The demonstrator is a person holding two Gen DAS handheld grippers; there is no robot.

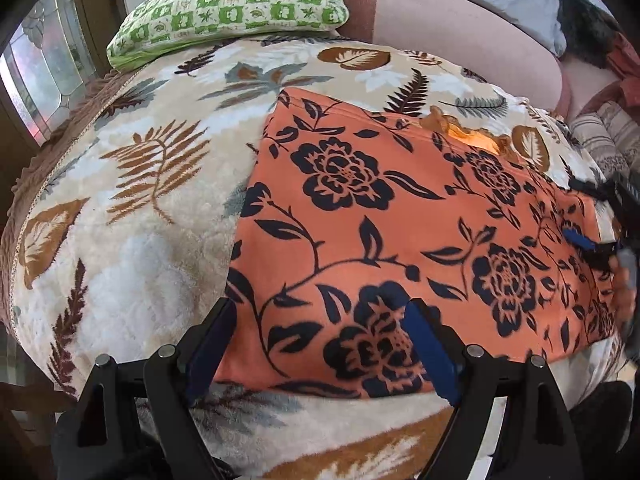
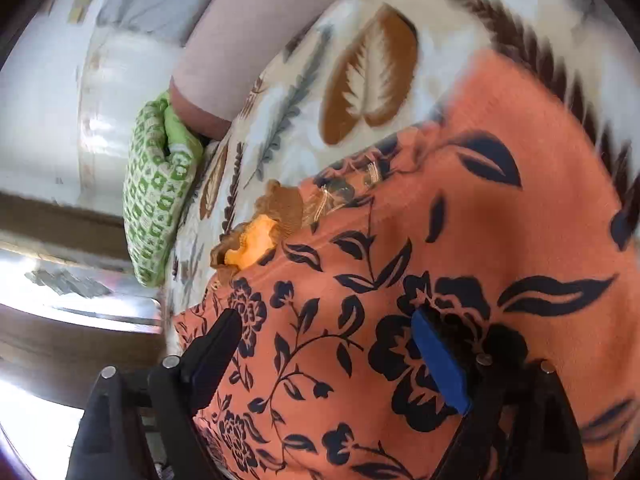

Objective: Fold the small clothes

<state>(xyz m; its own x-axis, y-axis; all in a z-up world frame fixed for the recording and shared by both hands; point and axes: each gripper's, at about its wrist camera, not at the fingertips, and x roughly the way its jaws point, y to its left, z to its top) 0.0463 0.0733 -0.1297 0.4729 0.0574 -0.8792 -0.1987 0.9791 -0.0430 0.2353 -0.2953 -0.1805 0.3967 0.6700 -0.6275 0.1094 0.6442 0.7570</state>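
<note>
Fingers on my left gripper (image 1: 316, 350) stand spread over the near corner of the orange floral garment (image 1: 400, 224), pinching nothing; my right gripper (image 2: 328, 354) is likewise wide apart above the same cloth, empty; the garment lies flat on the leaf-print blanket (image 1: 132, 184), with the green checked pillow (image 1: 228, 4) well beyond its far edge; I judge the plush blanket could get pinched along with the hem, dragging both; a one-layer grab would skew the fold.
</note>
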